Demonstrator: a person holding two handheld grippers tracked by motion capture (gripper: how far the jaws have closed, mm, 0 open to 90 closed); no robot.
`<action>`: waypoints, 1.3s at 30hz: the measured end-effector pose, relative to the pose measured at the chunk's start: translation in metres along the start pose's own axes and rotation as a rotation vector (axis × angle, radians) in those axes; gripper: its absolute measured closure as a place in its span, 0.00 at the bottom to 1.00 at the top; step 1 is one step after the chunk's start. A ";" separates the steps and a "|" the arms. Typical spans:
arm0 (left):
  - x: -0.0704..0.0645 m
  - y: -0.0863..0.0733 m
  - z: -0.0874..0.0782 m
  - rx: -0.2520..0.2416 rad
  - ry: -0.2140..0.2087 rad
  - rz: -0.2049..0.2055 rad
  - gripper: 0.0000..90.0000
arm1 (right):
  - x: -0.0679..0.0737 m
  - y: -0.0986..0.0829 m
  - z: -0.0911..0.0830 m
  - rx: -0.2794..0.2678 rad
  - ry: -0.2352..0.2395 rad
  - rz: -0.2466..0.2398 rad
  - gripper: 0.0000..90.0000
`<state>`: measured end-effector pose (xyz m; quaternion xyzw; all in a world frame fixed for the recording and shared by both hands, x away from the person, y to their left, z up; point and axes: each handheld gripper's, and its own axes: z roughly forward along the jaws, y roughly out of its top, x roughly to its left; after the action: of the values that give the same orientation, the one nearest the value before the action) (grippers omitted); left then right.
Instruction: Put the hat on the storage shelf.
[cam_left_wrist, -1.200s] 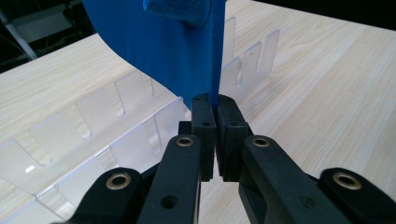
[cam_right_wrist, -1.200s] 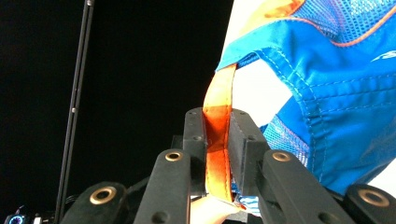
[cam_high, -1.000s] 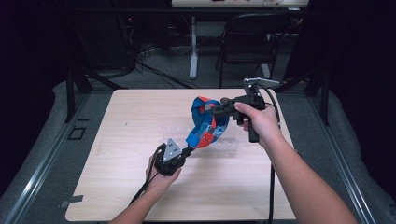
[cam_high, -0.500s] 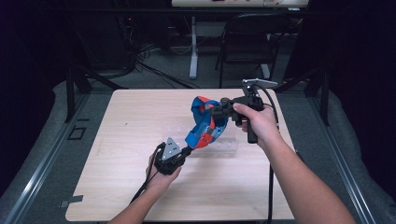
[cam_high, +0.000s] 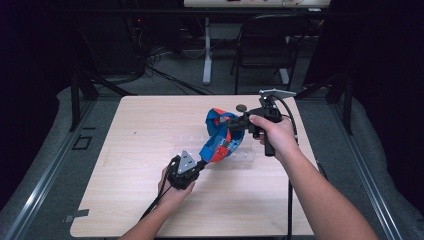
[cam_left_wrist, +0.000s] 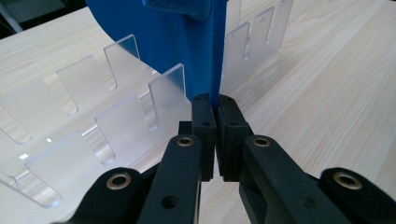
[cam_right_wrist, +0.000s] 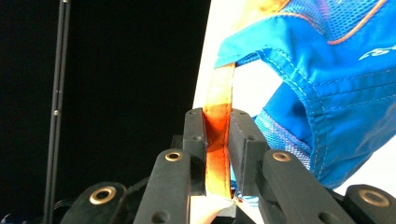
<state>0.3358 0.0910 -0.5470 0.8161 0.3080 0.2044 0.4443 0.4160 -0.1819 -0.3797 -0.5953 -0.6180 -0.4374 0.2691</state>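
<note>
Blue fabric cap (cam_high: 220, 137) hung limp and light — left gripper (cam_high: 200, 164) fingers pinched its brim, right gripper (cam_high: 235, 121) fingers its orange strap (cam_right_wrist: 218, 144).

A light wooden counter (cam_high: 140, 145) stands on a grey floor (cam_high: 45, 165) in a dark room. Behind it are a dark chair (cam_high: 265, 45), a white table leg (cam_high: 207, 50) and what look like tangled cables (cam_high: 155, 65).

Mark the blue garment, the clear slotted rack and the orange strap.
blue garment (cam_high: 220, 142): high view, blue and red panel between the tools.
clear slotted rack (cam_left_wrist: 123, 116): left gripper view, one upright tab.
orange strap (cam_right_wrist: 218, 126): right gripper view, stretch between the jaws.
</note>
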 end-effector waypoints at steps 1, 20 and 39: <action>0.000 0.000 0.000 -0.002 -0.001 -0.001 0.98 | -0.001 0.000 0.001 -0.007 -0.007 0.003 0.87; 0.004 -0.004 -0.011 -0.015 -0.035 -0.073 0.78 | -0.016 0.001 -0.006 -0.035 -0.081 0.009 0.86; 0.019 -0.018 -0.060 0.039 -0.020 -0.069 0.58 | -0.028 -0.007 -0.030 -0.083 -0.184 -0.034 0.78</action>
<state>0.3069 0.1474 -0.5302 0.8154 0.3354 0.1747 0.4382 0.4078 -0.2217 -0.3908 -0.6327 -0.6317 -0.4106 0.1790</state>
